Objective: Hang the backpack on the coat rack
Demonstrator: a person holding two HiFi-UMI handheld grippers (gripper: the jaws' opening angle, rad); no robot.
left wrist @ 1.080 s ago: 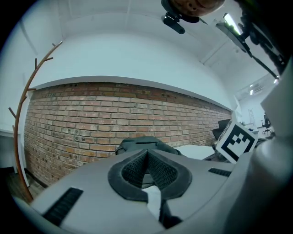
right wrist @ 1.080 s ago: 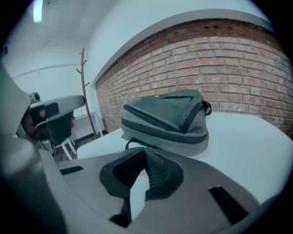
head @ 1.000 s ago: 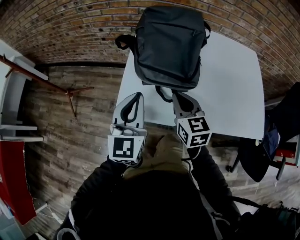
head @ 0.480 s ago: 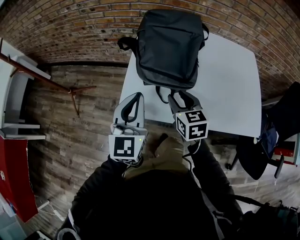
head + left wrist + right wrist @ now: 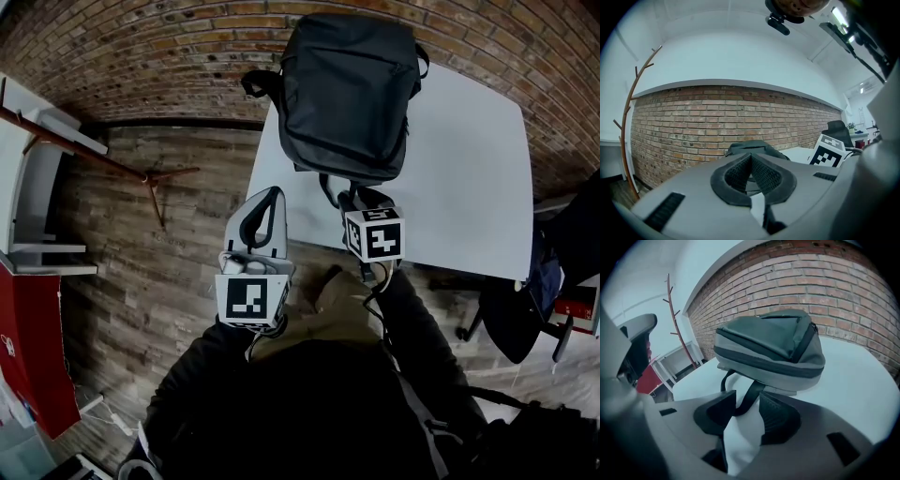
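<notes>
Backpack (image 5: 349,94) on table (image 5: 469,169) — right tool (image 5: 361,199) just opened, strap (image 5: 745,401) between; left tool (image 5: 273,193) shut — coat rack (image 5: 150,180) aside

I can read no words, brand names or numbers anywhere in my feeds. The only printed marks are black-and-white square patterns: one on the left cube (image 5: 251,300) behind the left tongs (image 5: 270,195), one on the right cube (image 5: 375,234) behind the right tongs (image 5: 351,196). Neither pattern carries letters or digits.

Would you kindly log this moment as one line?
stage: pre-grasp | backpack: on table | right gripper: jaws just opened, handle strap between them, ungripped | left gripper: shut, empty
</notes>
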